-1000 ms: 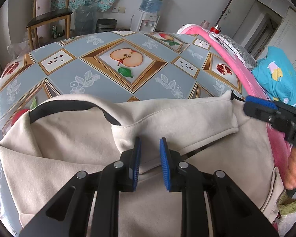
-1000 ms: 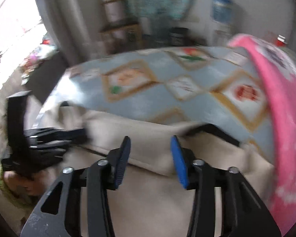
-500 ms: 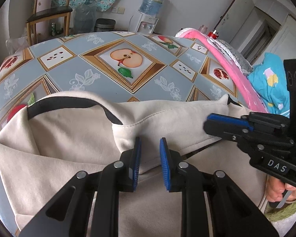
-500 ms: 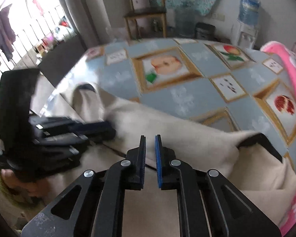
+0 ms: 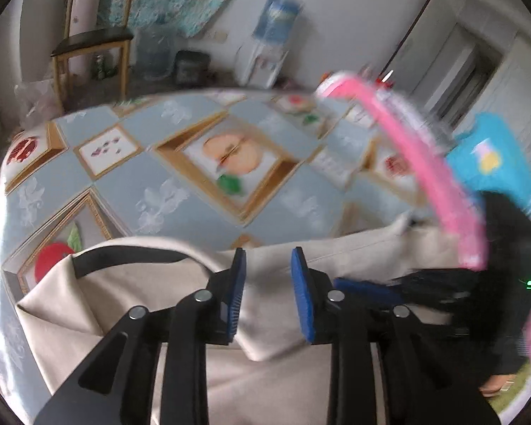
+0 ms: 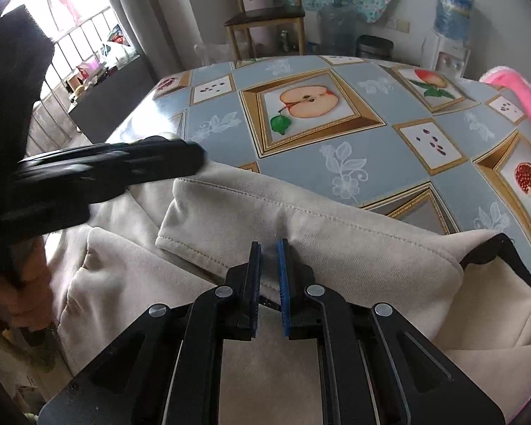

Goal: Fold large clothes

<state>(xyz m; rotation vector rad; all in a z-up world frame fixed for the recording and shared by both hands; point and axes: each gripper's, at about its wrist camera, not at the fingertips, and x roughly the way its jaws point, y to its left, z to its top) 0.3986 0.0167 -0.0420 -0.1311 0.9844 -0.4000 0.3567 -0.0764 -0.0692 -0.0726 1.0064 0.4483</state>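
The cream garment [image 6: 336,233] lies on the near part of the table [image 6: 389,163], its folded hem towards the fruit-pattern cloth and a black trim [image 6: 506,251] at its right corner. The right gripper [image 6: 268,283] has its jaws narrow, closed on the folded edge of the garment. The left gripper [image 5: 267,294] is above the garment with a clear gap between its blue pads [image 5: 301,294]; cloth shows in the gap, but I cannot tell if it is held. Beyond the table stands a wooden chair [image 6: 265,21].
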